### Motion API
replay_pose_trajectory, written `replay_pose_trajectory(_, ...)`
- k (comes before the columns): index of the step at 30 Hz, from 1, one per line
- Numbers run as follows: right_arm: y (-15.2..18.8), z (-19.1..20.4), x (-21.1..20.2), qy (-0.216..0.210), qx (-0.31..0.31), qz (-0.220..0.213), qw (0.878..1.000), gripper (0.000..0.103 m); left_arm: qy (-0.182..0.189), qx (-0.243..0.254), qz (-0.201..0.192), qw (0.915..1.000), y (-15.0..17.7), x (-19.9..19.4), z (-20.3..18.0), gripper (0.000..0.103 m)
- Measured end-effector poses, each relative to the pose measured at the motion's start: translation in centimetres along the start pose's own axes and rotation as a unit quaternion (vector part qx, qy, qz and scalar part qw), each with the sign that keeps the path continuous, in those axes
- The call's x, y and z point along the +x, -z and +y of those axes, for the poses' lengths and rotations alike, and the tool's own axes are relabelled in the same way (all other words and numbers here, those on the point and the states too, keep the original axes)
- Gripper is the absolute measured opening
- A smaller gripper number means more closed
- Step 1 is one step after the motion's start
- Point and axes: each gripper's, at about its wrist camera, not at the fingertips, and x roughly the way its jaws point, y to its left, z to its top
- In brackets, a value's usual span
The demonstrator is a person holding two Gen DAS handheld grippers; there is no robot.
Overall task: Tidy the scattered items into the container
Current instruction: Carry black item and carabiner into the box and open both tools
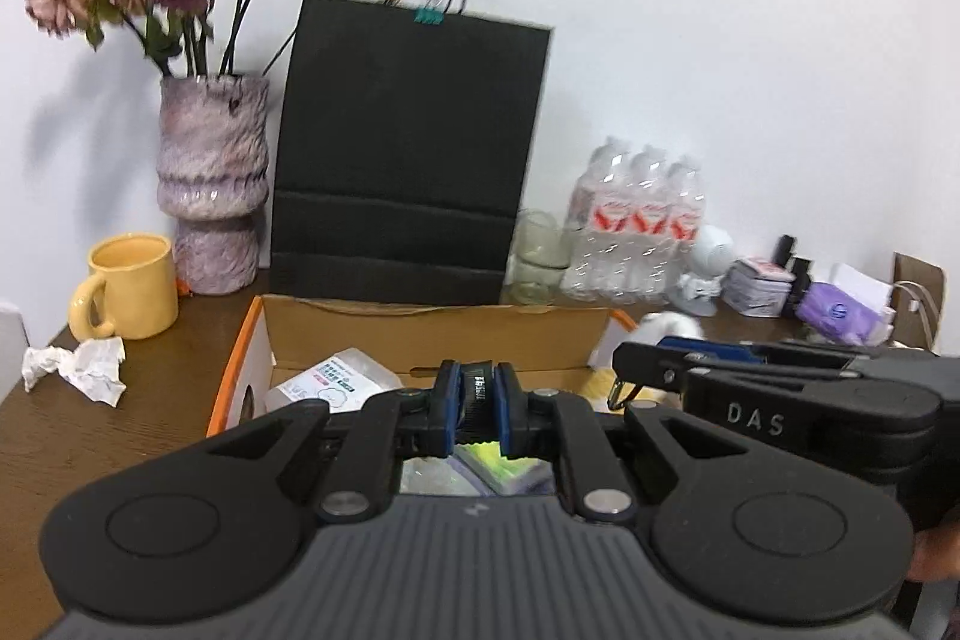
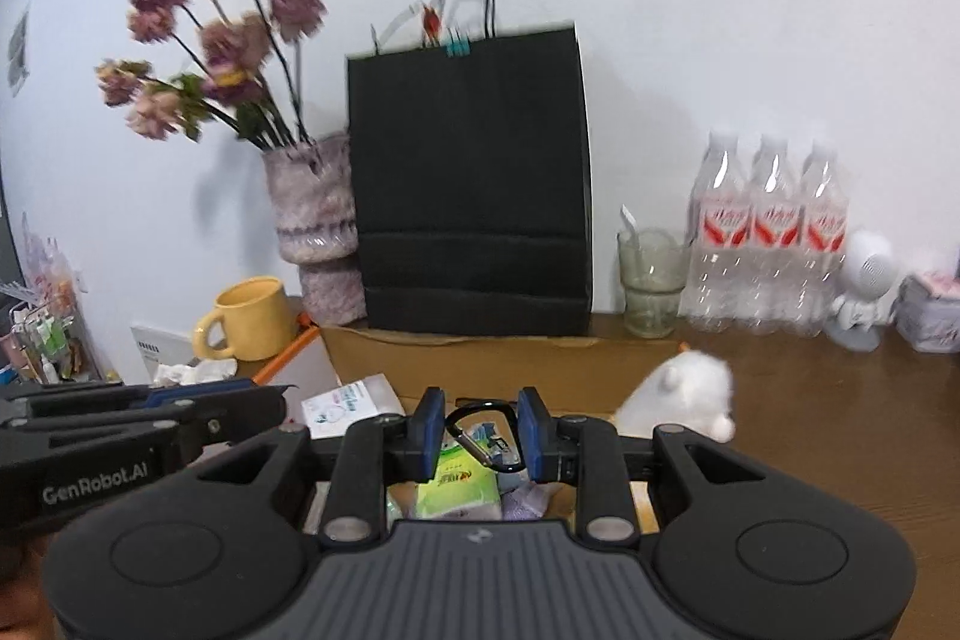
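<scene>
A cardboard box [image 1: 432, 325] with an orange edge stands on the brown table; it also shows in the right wrist view [image 2: 480, 346]. Inside lie a white mask packet [image 1: 342, 376], a green tissue pack [image 2: 459, 484] and purple packets. My left gripper [image 1: 478, 400] is shut on a small black comb-like item [image 1: 477, 394] above the box. My right gripper [image 2: 480, 430] is above the box, jaws partly apart, with a black carabiner [image 2: 483, 427] between them. A white plush toy [image 2: 684, 391] sits at the box's right edge.
A black paper bag [image 1: 408, 148] and a flower vase [image 1: 210, 184] stand behind the box. A yellow mug [image 1: 129, 286] and crumpled tissue [image 1: 84, 367] lie left. Water bottles [image 2: 774, 244], a glass [image 2: 651, 280], a white figurine [image 2: 864, 286] and a purple packet [image 1: 840, 313] are right.
</scene>
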Motion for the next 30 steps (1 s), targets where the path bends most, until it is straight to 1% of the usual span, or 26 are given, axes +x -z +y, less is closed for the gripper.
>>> replay_pose_trajectory(4, 0.4, -0.6, 4.3, 0.009, 0.001, 0.035, 0.999, 0.025, -0.013, -0.008, 0.030, 0.9994, -0.2, 3.7, 1.6, 0.013)
replay_pose_trajectory(6, 0.7, -0.9, 5.7, 0.013, -0.001, 0.048, 0.999, 0.025, -0.018, -0.009, 0.050, 0.9985, 0.1, 5.4, 2.2, 0.013)
replay_pose_trajectory(9, 1.0, -1.3, 7.4, 0.011, -0.001, 0.065, 0.998, 0.025, -0.025, -0.013, 0.075, 0.9968, 0.6, 7.1, 2.8, 0.013)
replay_pose_trajectory(11, 1.1, -1.4, 8.1, 0.010, -0.002, 0.073, 0.997, 0.026, -0.029, -0.010, 0.081, 0.9963, 0.8, 7.6, 3.0, 0.013)
replay_pose_trajectory(12, 1.2, -1.5, 8.3, 0.011, -0.004, 0.073, 0.997, 0.029, -0.034, -0.005, 0.081, 0.9961, 0.9, 7.7, 3.0, 0.015)
replay_pose_trajectory(13, 1.2, -1.5, 8.4, 0.013, -0.005, 0.074, 0.997, 0.037, -0.041, 0.000, 0.079, 0.9960, 1.0, 7.7, 2.9, 0.021)
replay_pose_trajectory(14, 1.3, -1.6, 8.5, 0.013, -0.005, 0.073, 0.997, 0.049, -0.048, 0.006, 0.076, 0.9959, 1.0, 7.6, 2.8, 0.026)
replay_pose_trajectory(15, 1.4, -1.7, 8.5, 0.012, -0.004, 0.072, 0.997, 0.055, -0.055, 0.011, 0.072, 0.9958, 1.0, 7.6, 2.7, 0.044)
replay_pose_trajectory(16, 1.5, -1.7, 8.4, 0.011, -0.003, 0.072, 0.997, 0.065, -0.062, 0.012, 0.070, 0.9956, 1.0, 7.5, 2.7, 0.066)
replay_pose_trajectory(17, 1.5, -1.8, 8.4, 0.011, -0.002, 0.072, 0.997, 0.069, -0.070, 0.012, 0.068, 0.9952, 0.9, 7.4, 2.6, 0.073)
replay_pose_trajectory(18, 1.4, -1.8, 8.3, 0.017, -0.001, 0.072, 0.997, 0.071, -0.082, 0.011, 0.065, 0.9945, 0.9, 7.3, 2.6, 0.086)
replay_pose_trajectory(19, 1.4, -1.9, 8.3, 0.022, 0.001, 0.073, 0.997, 0.075, -0.089, 0.009, 0.061, 0.9941, 0.8, 7.2, 2.6, 0.095)
replay_pose_trajectory(21, 1.3, -2.2, 8.2, 0.022, 0.008, 0.073, 0.997, 0.081, -0.096, 0.006, 0.049, 0.9942, 0.5, 6.9, 2.9, 0.103)
replay_pose_trajectory(22, 1.3, -2.4, 8.1, 0.019, 0.012, 0.073, 0.997, 0.085, -0.098, 0.005, 0.044, 0.9942, 0.4, 6.7, 3.0, 0.103)
replay_pose_trajectory(24, 1.2, -2.6, 8.0, 0.013, 0.016, 0.072, 0.997, 0.088, -0.104, 0.007, 0.040, 0.9937, 0.2, 6.6, 3.0, 0.103)
replay_pose_trajectory(26, 1.1, -2.6, 7.9, 0.016, 0.017, 0.070, 0.997, 0.092, -0.110, 0.010, 0.036, 0.9932, 0.2, 6.5, 2.9, 0.103)
replay_pose_trajectory(30, 1.0, -2.7, 7.7, 0.018, 0.020, 0.070, 0.997, 0.093, -0.116, 0.015, 0.036, 0.9925, 0.1, 6.5, 2.8, 0.103)
